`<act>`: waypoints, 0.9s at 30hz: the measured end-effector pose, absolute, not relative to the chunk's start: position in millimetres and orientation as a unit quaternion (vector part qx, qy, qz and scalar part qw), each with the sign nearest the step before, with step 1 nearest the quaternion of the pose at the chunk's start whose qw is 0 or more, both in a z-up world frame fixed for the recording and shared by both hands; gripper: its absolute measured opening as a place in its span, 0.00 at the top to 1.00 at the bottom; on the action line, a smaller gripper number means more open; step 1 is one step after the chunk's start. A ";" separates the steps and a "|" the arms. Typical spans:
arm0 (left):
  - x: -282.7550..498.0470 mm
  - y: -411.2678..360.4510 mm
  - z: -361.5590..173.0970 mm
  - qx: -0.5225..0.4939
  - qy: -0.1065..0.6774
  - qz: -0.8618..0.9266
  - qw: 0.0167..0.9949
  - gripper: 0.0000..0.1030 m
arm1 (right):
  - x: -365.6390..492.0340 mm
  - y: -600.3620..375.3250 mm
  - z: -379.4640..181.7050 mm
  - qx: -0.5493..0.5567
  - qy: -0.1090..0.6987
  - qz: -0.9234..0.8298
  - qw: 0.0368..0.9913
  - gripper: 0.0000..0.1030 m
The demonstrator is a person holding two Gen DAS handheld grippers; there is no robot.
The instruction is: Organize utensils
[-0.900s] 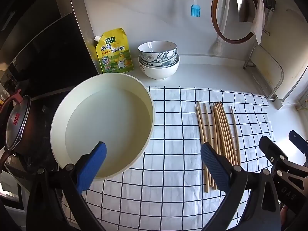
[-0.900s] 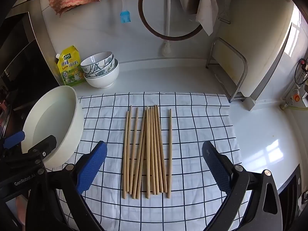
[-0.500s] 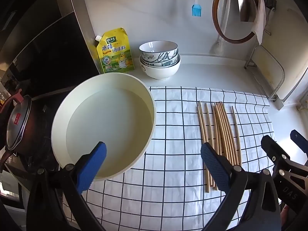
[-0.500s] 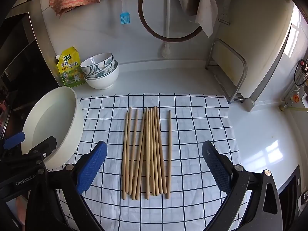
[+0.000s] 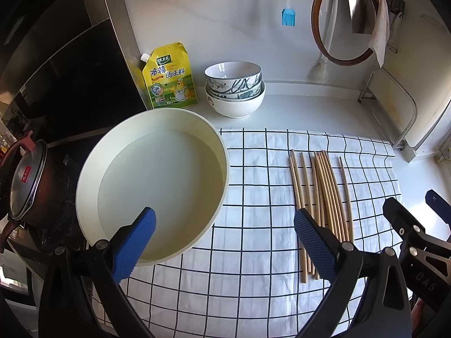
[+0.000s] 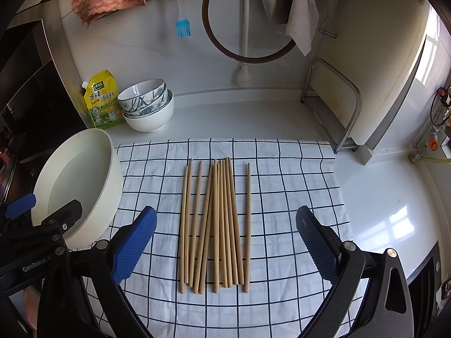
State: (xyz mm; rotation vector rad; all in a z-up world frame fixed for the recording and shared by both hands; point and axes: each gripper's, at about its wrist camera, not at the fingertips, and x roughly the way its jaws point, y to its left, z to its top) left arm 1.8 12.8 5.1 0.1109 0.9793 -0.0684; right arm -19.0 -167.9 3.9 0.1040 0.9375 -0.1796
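Chopsticks (image 6: pixel 214 225), centre of the right wrist view, a loose row of wooden sticks lying lengthwise on the checked cloth (image 6: pixel 282 295), some touching and a couple crossed, one stick apart at the right side. Nearest the lens, the right gripper (image 6: pixel 225 245) hangs above their near ends with its jaws spread wide and nothing between the pads. Over in the left wrist view, the left gripper (image 5: pixel 224 242) is just as wide and just as empty, hovering over the cloth between the sticks and the cream basin (image 5: pixel 152 188), which fills the left middle of that frame and overlaps the cloth's edge.

Handling call: these look light, stiff and smooth, likely to roll or fan out when squeezed. Best bet is a pinch across the bunch near the middle, where the sticks lie closest, so the ends stay balanced.

Further back, a stack of bowls (image 6: pixel 149 107) and a yellow pouch (image 6: pixel 101 98) stand against the wall, upper left.
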 end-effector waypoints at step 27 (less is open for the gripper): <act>1.2 8.2 4.1 0.054 0.470 -0.030 0.881 0.06 | -20.6 -170.3 9.0 0.048 0.448 -0.086 0.889 0.08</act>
